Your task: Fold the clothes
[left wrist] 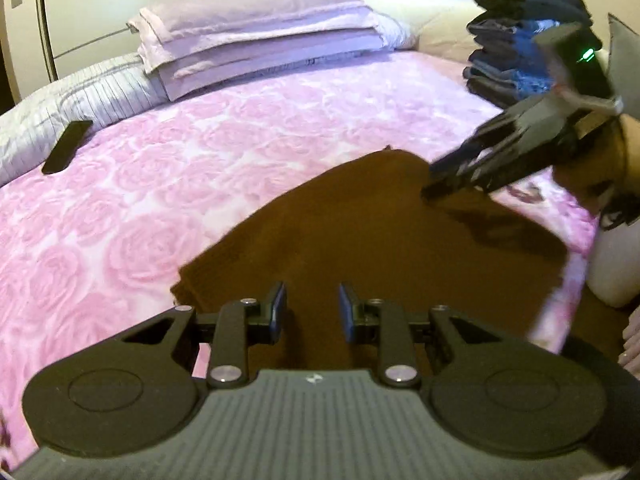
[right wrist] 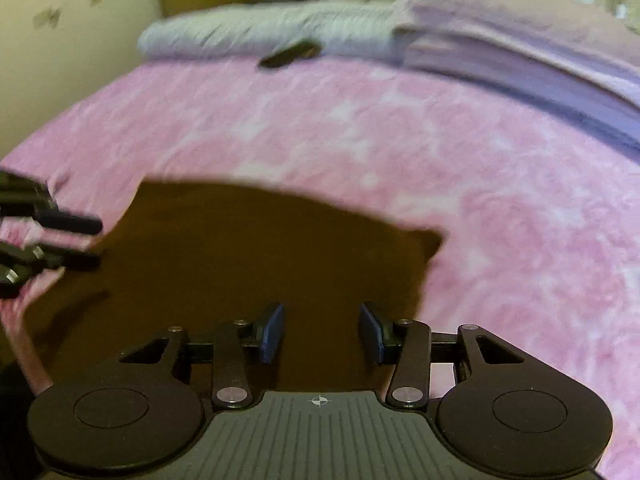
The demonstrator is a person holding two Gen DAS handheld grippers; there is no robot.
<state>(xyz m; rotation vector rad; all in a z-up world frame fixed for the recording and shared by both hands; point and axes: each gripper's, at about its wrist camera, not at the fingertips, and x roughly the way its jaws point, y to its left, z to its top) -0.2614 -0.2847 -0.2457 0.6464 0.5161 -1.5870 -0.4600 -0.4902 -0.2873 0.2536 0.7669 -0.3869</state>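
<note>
brown garment (left wrist: 360, 248) lying flat and folded on the pink rose-patterned bed cover (left wrist: 140, 208), long axis slanting from near left to far right, plain dark cloth with a notched far corner. ringed by a black remote (left wrist: 66, 147), folded lilac bedding (left wrist: 256, 40) and a stack of dark folded clothes (left wrist: 516, 40), nothing on top. left tongs (left wrist: 312, 312) narrowly parted, empty above the near edge; right tongs (right wrist: 322, 332) wider, empty.

Right wrist view motion-blurred; dark flat object (right wrist: 290, 53) far ahead of tongs unidentifiable. Brown garment (right wrist: 240, 272) near edge hidden under tongs.
</note>
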